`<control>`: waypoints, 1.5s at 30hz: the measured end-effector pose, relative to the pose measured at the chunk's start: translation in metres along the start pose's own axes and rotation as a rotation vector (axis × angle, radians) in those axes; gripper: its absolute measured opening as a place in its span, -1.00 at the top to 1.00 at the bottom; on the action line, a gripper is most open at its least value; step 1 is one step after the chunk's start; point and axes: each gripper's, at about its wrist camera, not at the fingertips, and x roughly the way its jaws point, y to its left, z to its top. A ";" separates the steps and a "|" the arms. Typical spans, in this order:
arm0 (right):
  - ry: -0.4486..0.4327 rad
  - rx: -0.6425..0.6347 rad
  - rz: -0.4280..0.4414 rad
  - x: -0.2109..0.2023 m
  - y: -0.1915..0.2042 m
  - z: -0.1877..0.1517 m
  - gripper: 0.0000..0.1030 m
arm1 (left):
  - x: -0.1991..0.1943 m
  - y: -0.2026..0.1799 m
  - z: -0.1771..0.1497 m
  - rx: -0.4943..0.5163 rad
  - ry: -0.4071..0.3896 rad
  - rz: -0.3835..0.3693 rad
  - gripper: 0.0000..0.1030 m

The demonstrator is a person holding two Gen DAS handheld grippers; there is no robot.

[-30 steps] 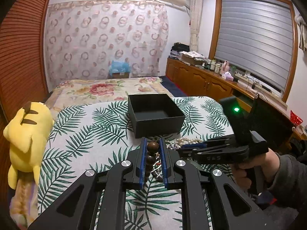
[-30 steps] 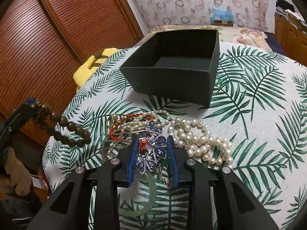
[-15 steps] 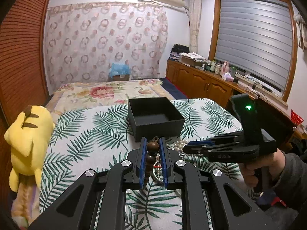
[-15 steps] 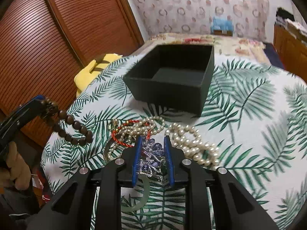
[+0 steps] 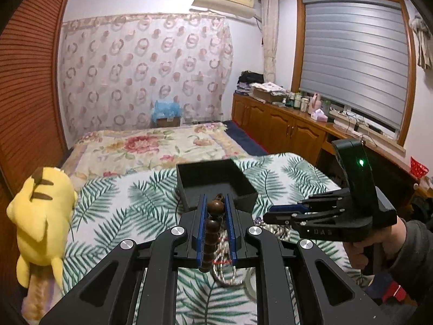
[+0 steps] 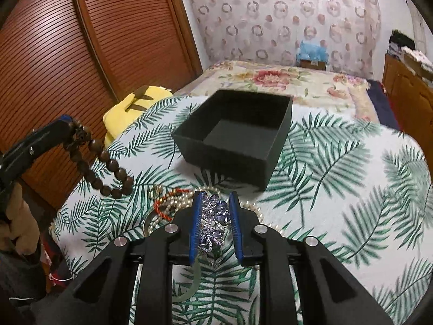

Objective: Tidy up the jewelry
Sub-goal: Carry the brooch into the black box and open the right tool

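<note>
My left gripper (image 5: 215,201) is shut on a brown wooden bead bracelet (image 5: 212,227), held in the air; in the right wrist view the bracelet (image 6: 108,168) hangs from it at the left. My right gripper (image 6: 215,199) is shut on a blue and silver jewelled brooch (image 6: 213,220), lifted just above the pile of pearl strands (image 6: 173,203) and a red cord (image 6: 161,211). An open empty black box (image 6: 235,132) sits on the palm-leaf cloth beyond both grippers; it also shows in the left wrist view (image 5: 213,181).
A pale green bangle (image 6: 193,284) lies under my right gripper. A yellow plush toy (image 5: 40,216) sits at the table's left edge. A floral bed (image 5: 151,146) lies behind the table, wooden cabinets (image 5: 281,127) to the right.
Both grippers have risen. The right one closed on the brooch and lifted it off the pile. The left one carried the bead bracelet higher and toward the box.
</note>
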 end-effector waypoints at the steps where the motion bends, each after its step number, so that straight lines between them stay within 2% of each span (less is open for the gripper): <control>1: -0.008 -0.005 -0.004 -0.003 -0.001 0.004 0.56 | 0.000 0.000 0.003 0.001 -0.005 -0.001 0.76; 11: -0.076 -0.047 -0.043 -0.007 -0.019 0.062 0.56 | 0.020 0.011 0.054 0.006 -0.060 -0.005 0.76; 22: -0.074 -0.043 -0.036 0.041 -0.051 0.105 0.56 | 0.070 0.018 0.093 0.013 -0.042 -0.012 0.76; 28: -0.052 -0.076 -0.026 0.073 -0.056 0.104 0.56 | 0.103 0.023 0.097 0.003 -0.002 -0.014 0.76; 33: -0.033 -0.099 0.007 0.090 -0.056 0.098 0.54 | 0.123 0.025 0.088 -0.003 0.038 -0.014 0.76; 36: -0.039 -0.108 0.005 0.089 -0.055 0.095 0.41 | 0.130 0.027 0.083 -0.007 0.055 -0.016 0.76; 43: -0.072 -0.092 -0.012 0.067 -0.064 0.087 0.41 | 0.143 0.025 0.072 -0.009 0.095 -0.037 0.76; 45: -0.075 -0.089 -0.016 0.062 -0.065 0.084 0.41 | 0.144 0.024 0.070 -0.008 0.102 -0.041 0.69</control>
